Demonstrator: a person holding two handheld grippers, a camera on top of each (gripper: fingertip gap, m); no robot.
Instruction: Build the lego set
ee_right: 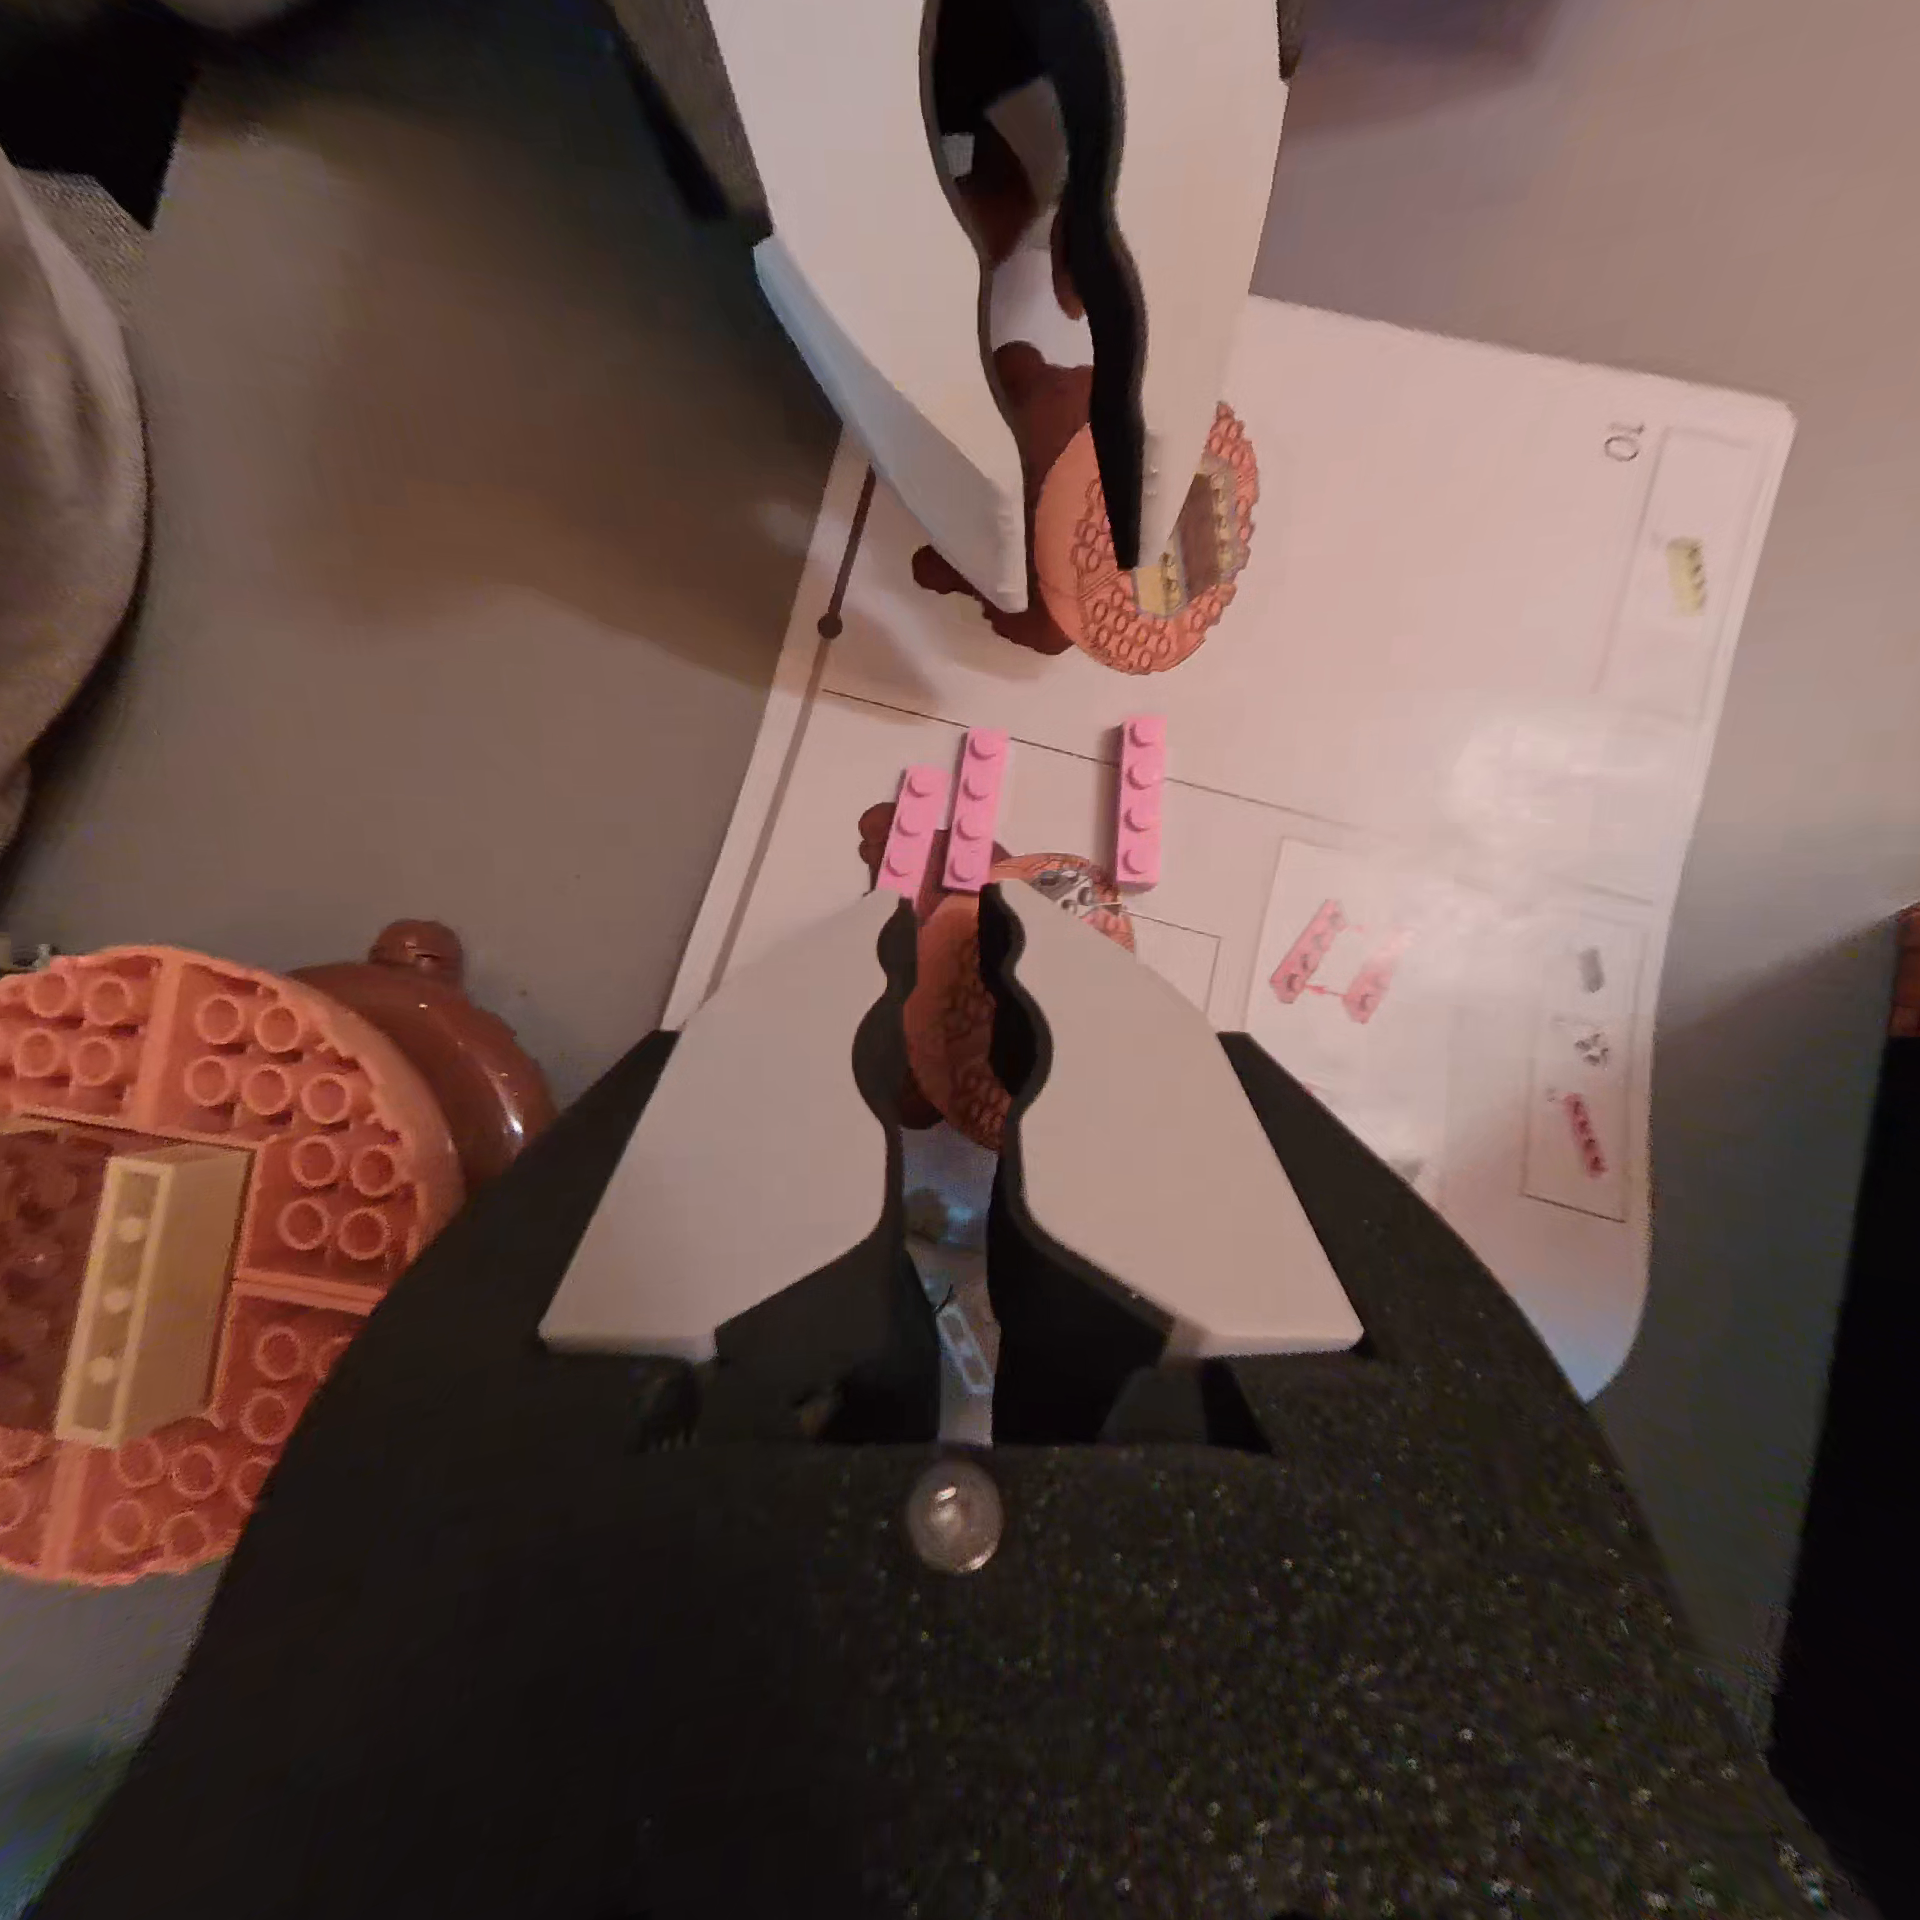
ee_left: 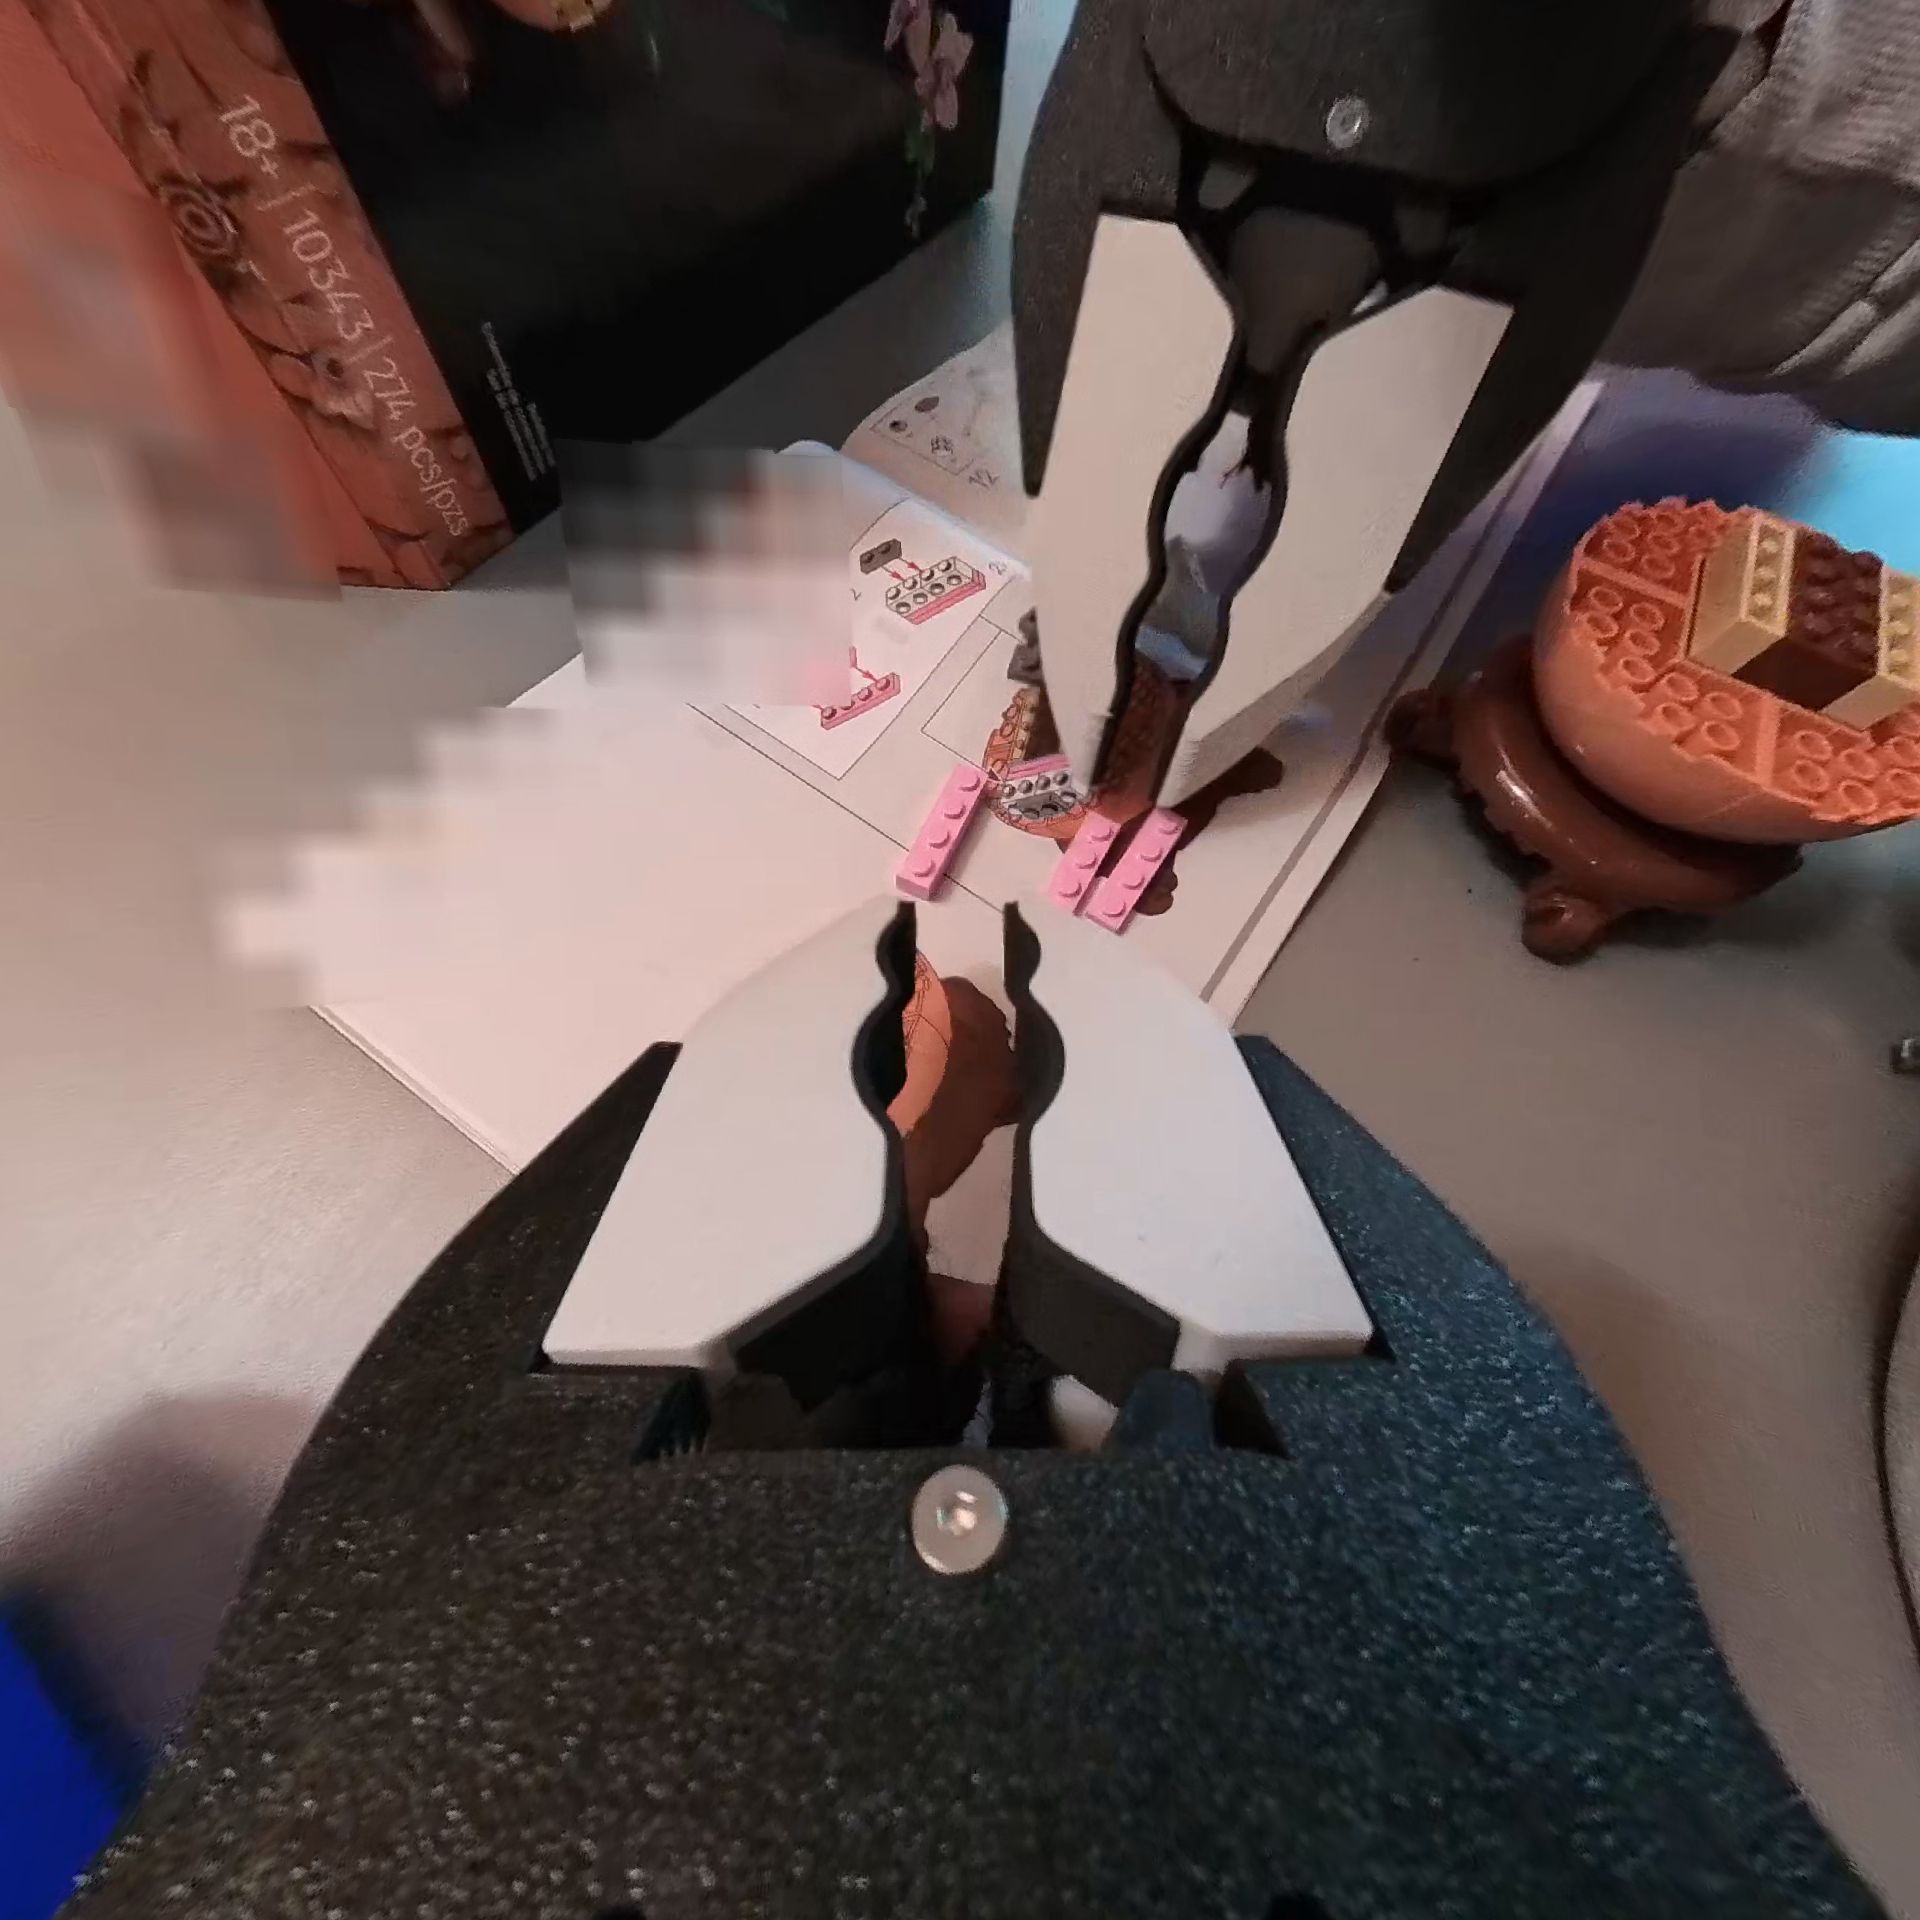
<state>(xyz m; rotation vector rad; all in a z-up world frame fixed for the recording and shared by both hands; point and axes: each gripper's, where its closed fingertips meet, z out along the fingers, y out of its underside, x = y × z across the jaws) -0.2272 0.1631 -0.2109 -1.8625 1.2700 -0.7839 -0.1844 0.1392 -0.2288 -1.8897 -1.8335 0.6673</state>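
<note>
Three pink four-stud plates lie on the open instruction booklet (ee_left: 623, 883): one apart (ee_left: 940, 836) and two side by side (ee_left: 1086, 860). In the right wrist view they are the pair (ee_right: 977, 810) and the single one (ee_right: 1141, 800). My left gripper (ee_left: 956, 920) hovers just short of them, its jaws a little apart and empty. My right gripper (ee_left: 1132, 779) points down from the far side, its tips close above the pair, with a narrow gap and nothing in it. In the right wrist view, the right gripper (ee_right: 943, 904) faces the left gripper (ee_right: 1075, 582).
A built salmon-and-brown pot model (ee_left: 1714, 727) on a brown stand sits right of the booklet, with a tan brick (ee_right: 135, 1299) in its top. The set's box (ee_left: 416, 260) stands at the back left. A grey sleeve (ee_left: 1818, 208) is at the top right. The left gripper's tips are roughly 6 cm from the right gripper's.
</note>
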